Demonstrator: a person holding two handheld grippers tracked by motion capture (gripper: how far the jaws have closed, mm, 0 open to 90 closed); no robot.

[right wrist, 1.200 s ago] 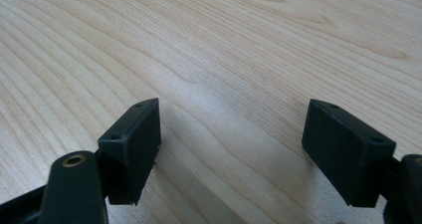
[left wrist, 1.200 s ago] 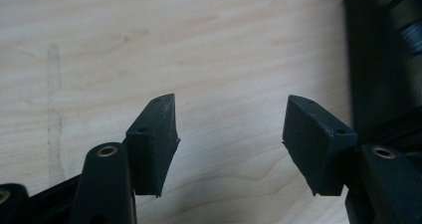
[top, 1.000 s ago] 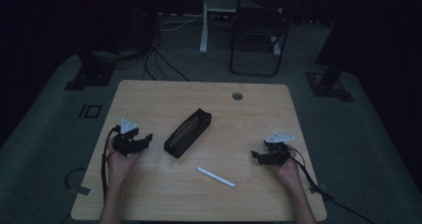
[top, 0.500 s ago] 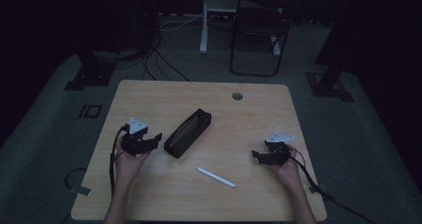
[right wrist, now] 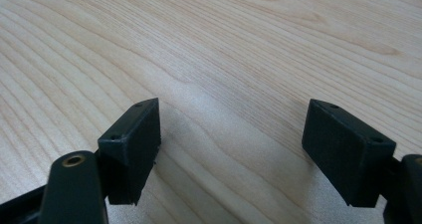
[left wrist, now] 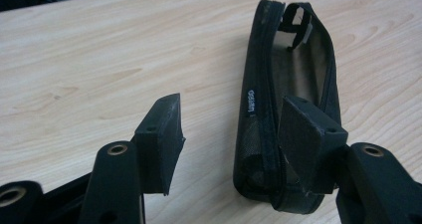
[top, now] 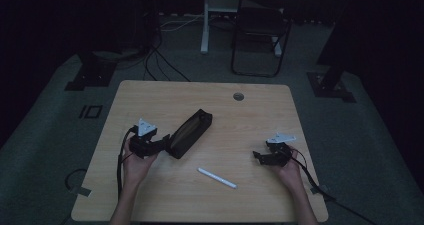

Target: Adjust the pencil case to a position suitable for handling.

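At centre-left of the high view, a black pencil case [top: 189, 133] lay diagonally on the wooden table [top: 250, 120], long, slim, zip unfastened, mesh lining showing in the left gripper view. Left gripper [top: 161, 144] was open, one jaw inside the case's near end, the other outside. Right gripper [top: 258, 156], lower right, was open over bare wood. White pen [top: 217, 178] lay at lower centre.
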